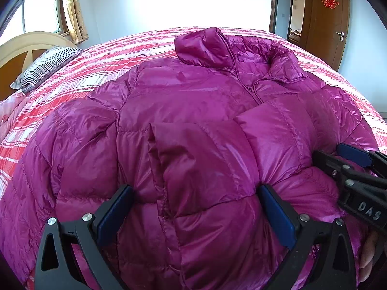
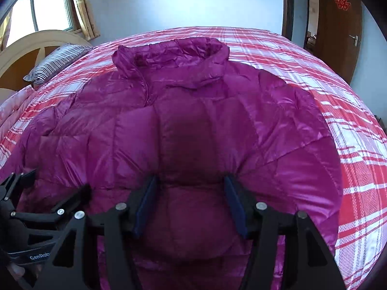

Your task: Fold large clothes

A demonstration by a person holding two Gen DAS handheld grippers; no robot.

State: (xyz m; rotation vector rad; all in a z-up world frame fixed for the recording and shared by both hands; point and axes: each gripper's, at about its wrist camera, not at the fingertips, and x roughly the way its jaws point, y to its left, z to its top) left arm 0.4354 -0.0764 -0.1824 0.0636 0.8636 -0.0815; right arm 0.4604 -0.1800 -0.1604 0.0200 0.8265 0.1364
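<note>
Magenta quilted nylon fills the lower part of both views: a puffer jacket (image 1: 193, 91) lies spread on the bed (image 1: 125, 48), collar away from the cameras.

In the left wrist view the left tongs (image 1: 196, 207) stand at the bottom centre, blue pads (image 1: 113, 215) apart, with a thick fold of the jacket bulging up between them; both pads press into the fabric. The right tongs (image 1: 350, 169) enter from the right edge, low on the jacket.

In the right wrist view the right tongs (image 2: 191, 205) sit at the bottom centre, narrower, pinching a padded ridge of jacket (image 2: 193, 125) between the pads (image 2: 145, 205). The left tongs (image 2: 48, 193) show at the lower left, on the fabric.

Beyond the collar (image 2: 174, 53), red and white plaid bedding runs to the far edge. A striped pillow (image 1: 46, 67) lies upper left by the headboard (image 1: 29, 43). A window (image 2: 53, 7) is behind it, a brown door (image 1: 326, 19) at upper right.
</note>
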